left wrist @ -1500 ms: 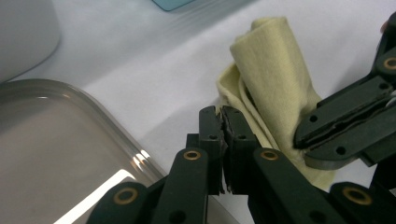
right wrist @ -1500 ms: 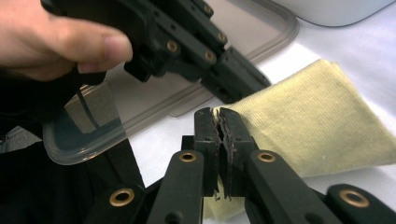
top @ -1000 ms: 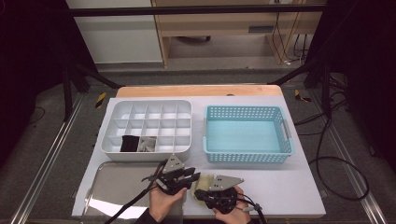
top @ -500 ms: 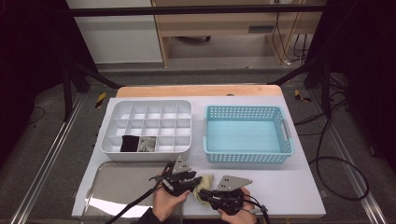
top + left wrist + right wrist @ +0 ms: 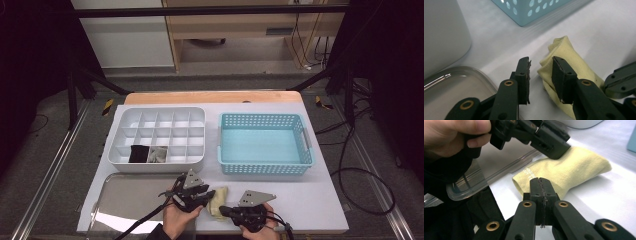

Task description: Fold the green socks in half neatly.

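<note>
A pale yellow sock (image 5: 216, 200) lies bunched on the white table near its front edge, between the two grippers. My left gripper (image 5: 206, 194) comes at it from the left. In the left gripper view the sock (image 5: 571, 57) lies by the right jaw, and the left gripper (image 5: 541, 61) is open, its pads off the fabric. My right gripper (image 5: 223, 210) points at the sock's near end. Its jaws have just closed further. In the right gripper view the right gripper (image 5: 540, 180) is shut at the edge of the sock (image 5: 571, 167). I see nothing between its jaws.
A white compartment organiser (image 5: 150, 117) stands at the back left, with a dark item (image 5: 138, 153) and a grey item (image 5: 159, 154) in its front row. A teal basket (image 5: 264, 167) stands at the right. A clear tray (image 5: 130, 200) lies at the front left.
Both grippers have shifted only slightly around the sock, which stays in place between them.
</note>
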